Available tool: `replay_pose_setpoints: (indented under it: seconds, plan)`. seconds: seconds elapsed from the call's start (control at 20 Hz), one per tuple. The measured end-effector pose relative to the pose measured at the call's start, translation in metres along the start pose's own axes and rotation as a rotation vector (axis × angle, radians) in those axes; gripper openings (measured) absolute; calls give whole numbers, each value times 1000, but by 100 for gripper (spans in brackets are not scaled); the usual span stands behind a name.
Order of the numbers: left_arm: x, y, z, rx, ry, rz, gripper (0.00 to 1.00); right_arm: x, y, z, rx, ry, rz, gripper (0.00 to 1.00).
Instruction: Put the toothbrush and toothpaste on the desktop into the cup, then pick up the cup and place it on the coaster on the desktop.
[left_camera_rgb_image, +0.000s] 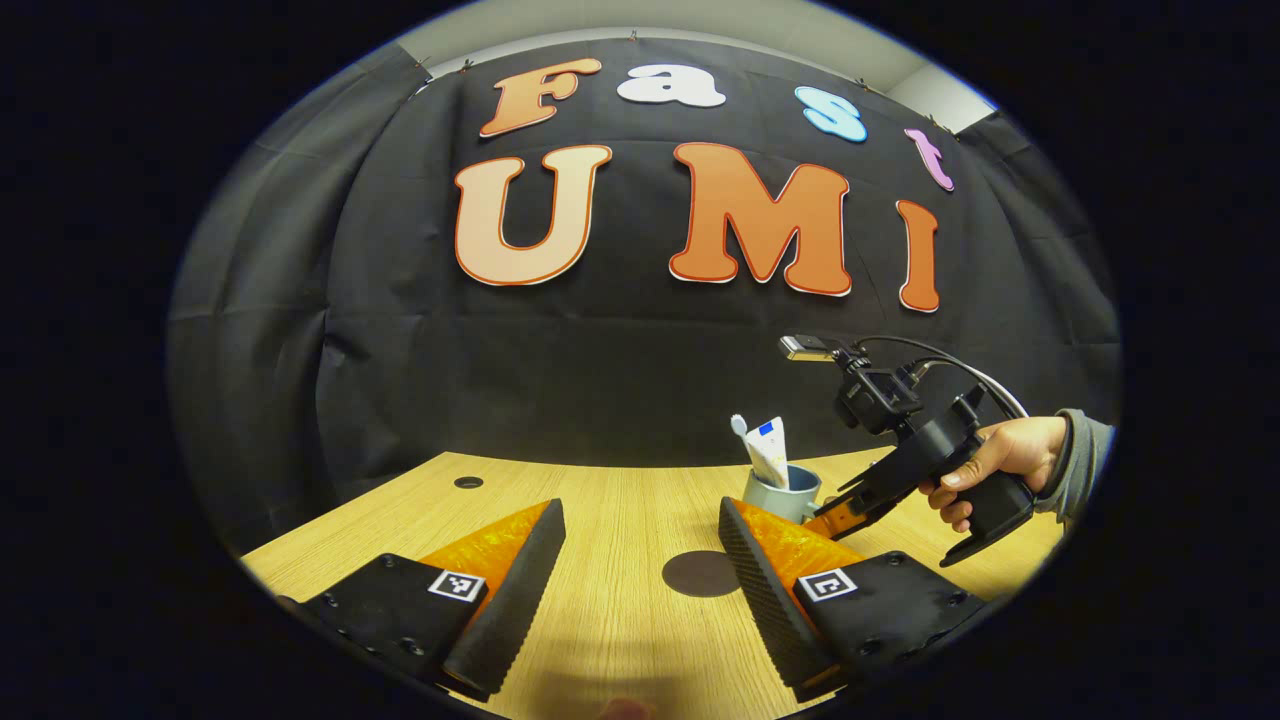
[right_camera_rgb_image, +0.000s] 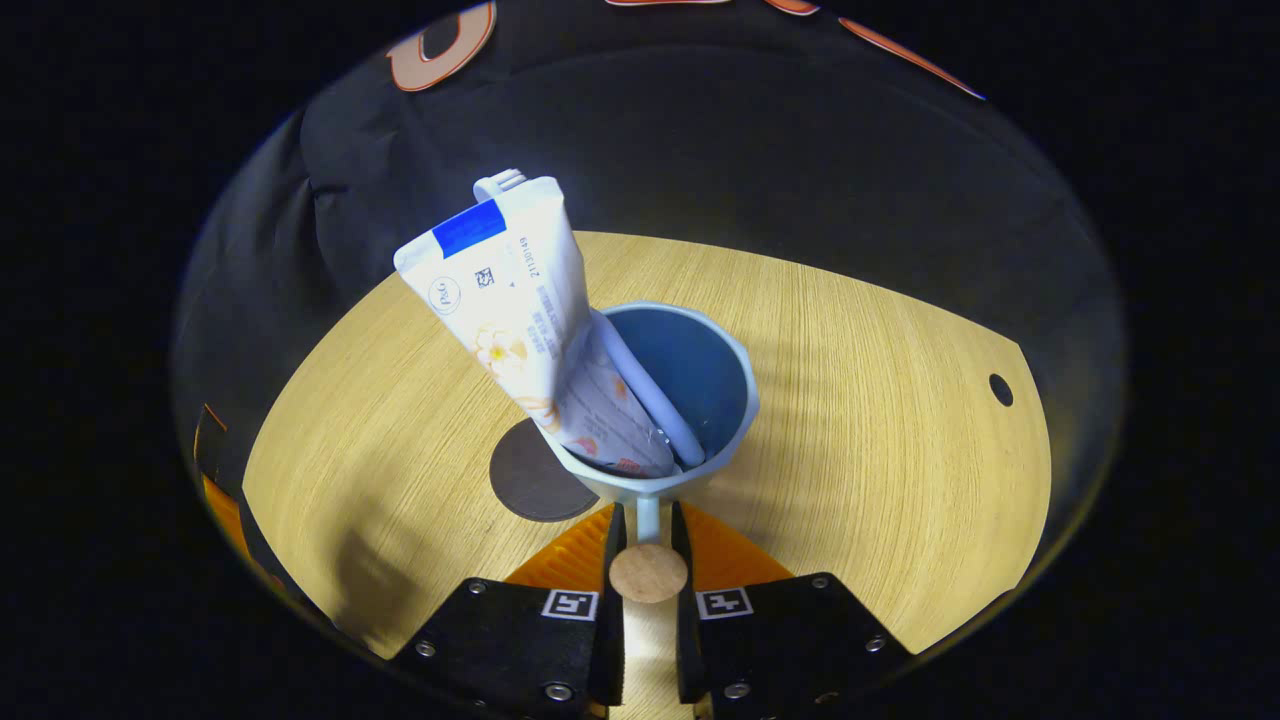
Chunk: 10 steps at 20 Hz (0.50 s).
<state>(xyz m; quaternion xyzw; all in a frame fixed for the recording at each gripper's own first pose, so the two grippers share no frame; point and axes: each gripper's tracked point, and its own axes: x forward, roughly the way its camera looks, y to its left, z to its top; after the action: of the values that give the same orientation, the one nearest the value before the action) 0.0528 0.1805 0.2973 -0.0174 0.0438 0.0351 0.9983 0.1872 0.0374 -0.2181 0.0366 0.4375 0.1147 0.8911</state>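
Observation:
A pale blue cup (right_camera_rgb_image: 715, 385) holds a white toothpaste tube (right_camera_rgb_image: 520, 310) and a light toothbrush (right_camera_rgb_image: 650, 400), both leaning left over the rim. My right gripper (right_camera_rgb_image: 647, 520) is shut on the cup's handle, whose round wooden end (right_camera_rgb_image: 648, 572) sits between the fingers. The dark round coaster (right_camera_rgb_image: 535, 485) lies just left of the cup, partly hidden by it. In the left gripper view, the cup (left_camera_rgb_image: 785, 492) stands behind the coaster (left_camera_rgb_image: 700, 573), with the right gripper (left_camera_rgb_image: 835, 515) at its right side. My left gripper (left_camera_rgb_image: 640, 515) is open over the desktop, holding nothing.
A wooden desktop (left_camera_rgb_image: 620, 620) runs back to the black cloth wall. A small round hole (left_camera_rgb_image: 468, 482) sits near its far left edge, the same hole (right_camera_rgb_image: 1000, 389) at the right in the right gripper view. A hand (left_camera_rgb_image: 1000, 460) in a grey sleeve holds the right gripper.

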Motion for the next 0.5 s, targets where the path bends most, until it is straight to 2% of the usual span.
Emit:
replay_pose_setpoints:
  seconds: [0.5]
  plan:
    - [-10,8,-5,8,2,15,98,14,5,2,-91,11,73,21]
